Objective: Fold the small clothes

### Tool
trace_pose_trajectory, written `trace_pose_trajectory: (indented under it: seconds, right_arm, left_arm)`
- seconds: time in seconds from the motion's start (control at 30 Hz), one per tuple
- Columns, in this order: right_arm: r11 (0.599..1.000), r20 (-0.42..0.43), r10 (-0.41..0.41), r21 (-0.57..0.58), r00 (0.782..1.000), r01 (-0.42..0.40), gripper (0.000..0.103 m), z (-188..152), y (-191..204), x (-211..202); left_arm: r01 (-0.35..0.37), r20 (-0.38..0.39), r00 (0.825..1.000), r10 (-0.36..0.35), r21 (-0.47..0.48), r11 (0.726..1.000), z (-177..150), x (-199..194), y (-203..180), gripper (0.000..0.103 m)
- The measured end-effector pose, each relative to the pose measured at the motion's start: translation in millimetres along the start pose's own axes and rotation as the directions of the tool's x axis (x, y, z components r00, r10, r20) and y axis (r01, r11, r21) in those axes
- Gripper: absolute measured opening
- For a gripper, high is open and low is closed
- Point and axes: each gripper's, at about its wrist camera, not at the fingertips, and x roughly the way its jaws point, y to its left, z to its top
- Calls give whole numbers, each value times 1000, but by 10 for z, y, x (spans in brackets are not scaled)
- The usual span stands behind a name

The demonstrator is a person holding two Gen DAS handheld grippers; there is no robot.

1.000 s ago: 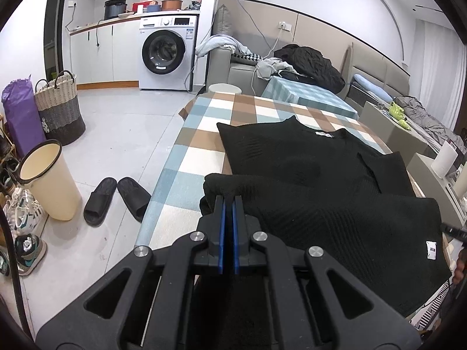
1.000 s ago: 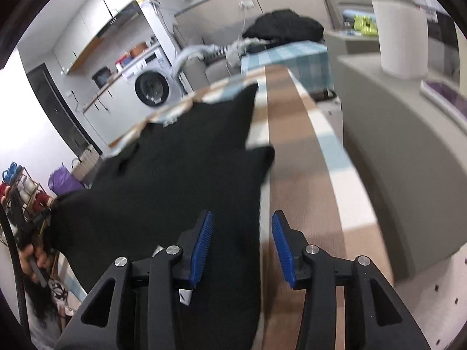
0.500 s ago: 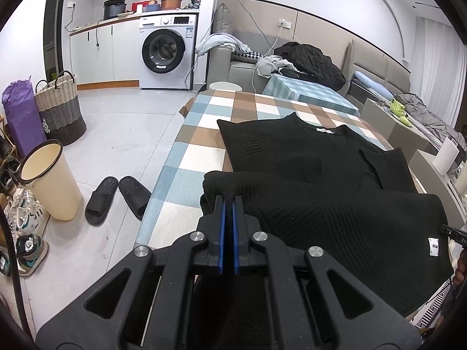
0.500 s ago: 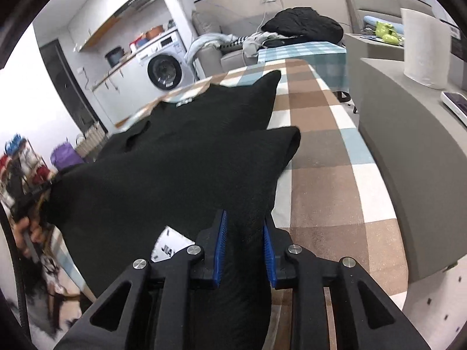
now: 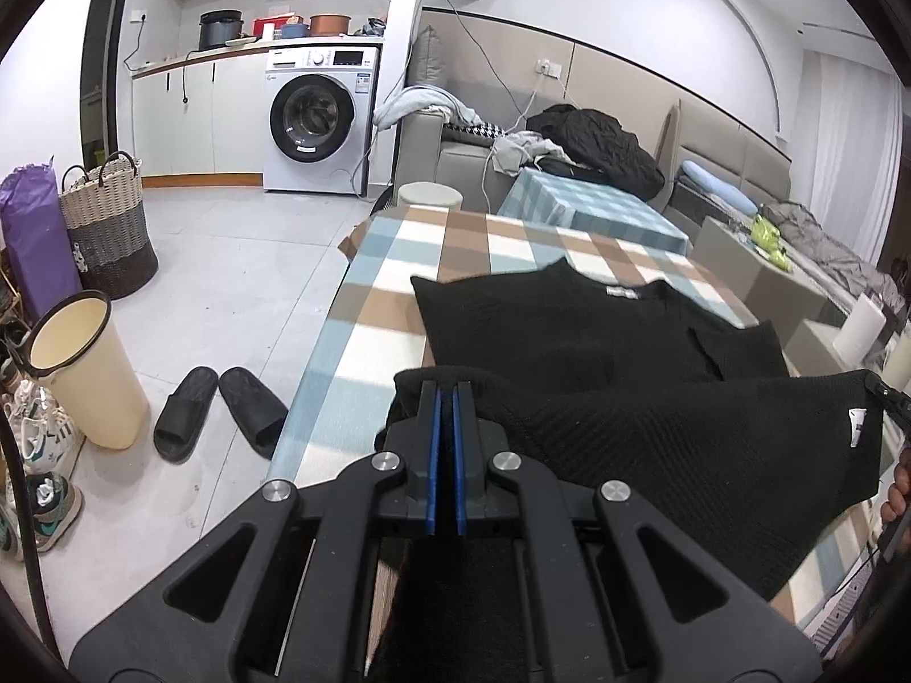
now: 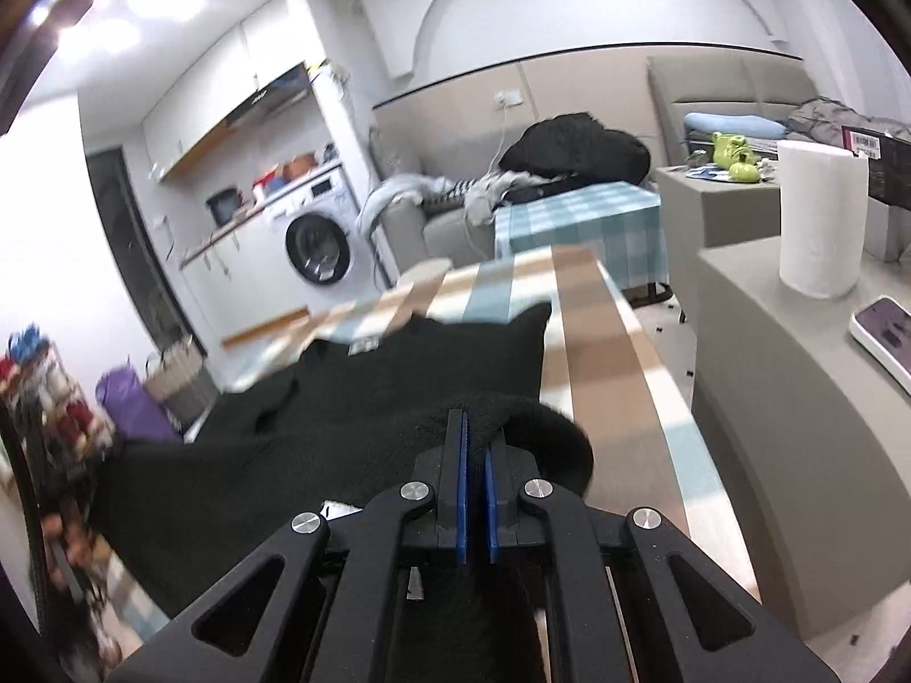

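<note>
The left gripper (image 5: 446,398) is clenched on one near corner of the black knitted garment (image 5: 655,438), its blue pads pressed together with fabric bunched around them. The right gripper (image 6: 474,444) has just closed its jaws and now grasps the other near corner, the cloth pinched between its pads. Between the two grippers the near edge is raised, while the far part with the collar lies flat on the checked surface (image 5: 387,307). A roll of paper towel (image 6: 820,216) stands on the grey cabinet to the right.
</note>
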Motion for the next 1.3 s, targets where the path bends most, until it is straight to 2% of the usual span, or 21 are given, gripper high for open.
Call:
trace_pose_trajectory:
  seconds: [0.1, 0.2, 0.37, 0.4, 0.43, 0.47, 0.5, 0.53, 0.57, 0.6, 0.73, 0.9, 0.93, 0.97, 1.03, 1.17, 1.3]
  right_arm:
    - [997, 15, -37, 62, 999, 36, 4, 149, -18, 145]
    - [992, -9, -90, 90, 996, 91, 4, 221, -33, 374]
    - [981, -137, -164, 85, 977, 177, 5, 137, -112, 792]
    - [980, -161, -166, 81, 973, 181, 12, 111, -134, 828]
    - [978, -185, -173, 83, 967, 191, 27, 80, -167, 852]
    - [976, -213, -173, 94, 962, 196, 36, 57, -211, 867]
    - [976, -219, -150, 122, 964, 179, 52, 34, -263, 834]
    - [978, -225, -119, 140, 967, 153, 61, 13, -308, 796]
    - [980, -236, -105, 140, 966, 141, 62, -16, -326, 771]
    - [982, -253, -100, 132, 962, 136, 63, -46, -341, 765]
    - [990, -336, -29, 118, 941, 72, 63, -174, -368, 866]
    - [995, -356, -6, 94, 934, 43, 63, -218, -275, 958]
    - [996, -363, -12, 80, 932, 44, 63, -220, -247, 979]
    - [997, -366, -30, 56, 930, 55, 62, -215, -214, 999]
    - [998, -379, -50, 12, 924, 59, 42, -227, -144, 1047]
    - [998, -391, -68, -17, 918, 66, 36, -249, -74, 1076]
    - [997, -390, -75, -43, 918, 63, 35, -289, -53, 1042]
  left_arm:
    - [-6, 3, 1000, 6, -18, 1000, 129, 132, 26, 2]
    - [-20, -12, 1000, 20, -24, 1000, 194, 321, 52, 2]
    - [-48, -96, 994, 46, -20, 999, 121, 714, 57, 2]
    - [-50, -122, 991, 47, -20, 999, 87, 766, 62, 2]
    - [-53, -157, 986, 49, -19, 998, 50, 825, 69, 5]
    - [-55, -189, 981, 51, -14, 998, 22, 870, 76, 16]
    - [-59, -218, 974, 56, -9, 998, -11, 899, 86, 22]
    - [-61, -227, 972, 57, -12, 998, -49, 911, 106, 40]
    - [-64, -231, 971, 58, -19, 998, -84, 922, 126, 55]
    - [-63, -230, 972, 55, -25, 998, -109, 926, 133, 57]
    - [-13, -278, 960, 3, -34, 999, -158, 1044, 92, 57]
    - [-11, -297, 955, 17, 23, 1000, -230, 1192, -72, 57]
    - [-9, -294, 955, 20, 41, 999, -234, 1187, -113, 53]
    - [5, -297, 955, 14, 61, 998, -236, 1194, -157, 43]
    - [35, -304, 953, -12, 68, 997, -234, 1191, -207, 30]
    - [22, -290, 957, 15, 123, 992, -257, 1154, -316, 23]
    - [10, -277, 960, 39, 173, 985, -302, 1076, -387, 23]
